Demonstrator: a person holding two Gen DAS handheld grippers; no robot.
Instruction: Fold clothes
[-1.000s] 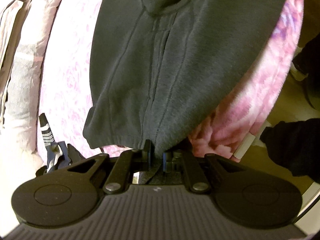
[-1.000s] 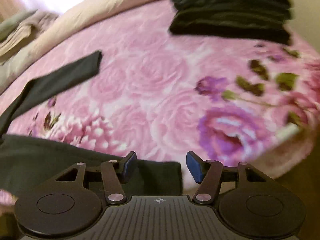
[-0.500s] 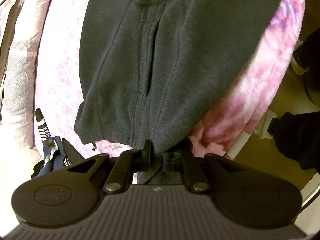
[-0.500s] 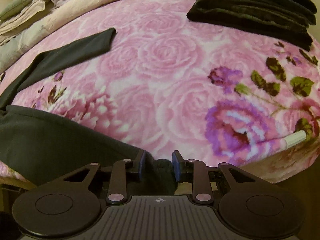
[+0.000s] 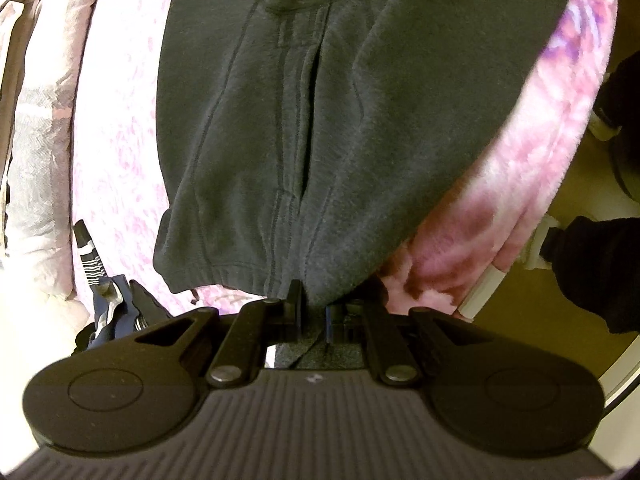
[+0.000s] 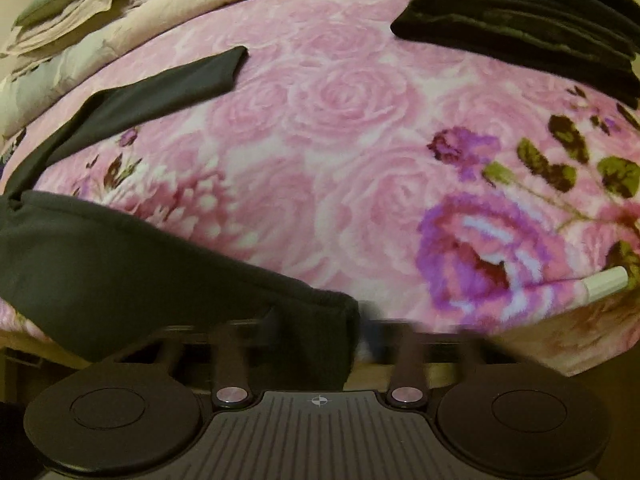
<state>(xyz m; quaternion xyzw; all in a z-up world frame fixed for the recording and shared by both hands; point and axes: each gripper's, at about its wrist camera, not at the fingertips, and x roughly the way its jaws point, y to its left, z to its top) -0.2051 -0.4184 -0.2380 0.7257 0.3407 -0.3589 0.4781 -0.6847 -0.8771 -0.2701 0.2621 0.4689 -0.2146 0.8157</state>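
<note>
Pinching the fleece (image 5: 320, 128) hem in your left tool (image 5: 313, 312).
Right tool (image 6: 320, 332) is blurred at the fleece corner; its grip can't be told.

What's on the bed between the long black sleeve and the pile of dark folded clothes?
Nothing: in the right wrist view, only bare pink rose blanket stretches between the sleeve and the folded stack.

Home bedroom: rose-print blanket (image 6: 320, 152) on bed, folded bedding (image 6: 68, 8) behind.
</note>
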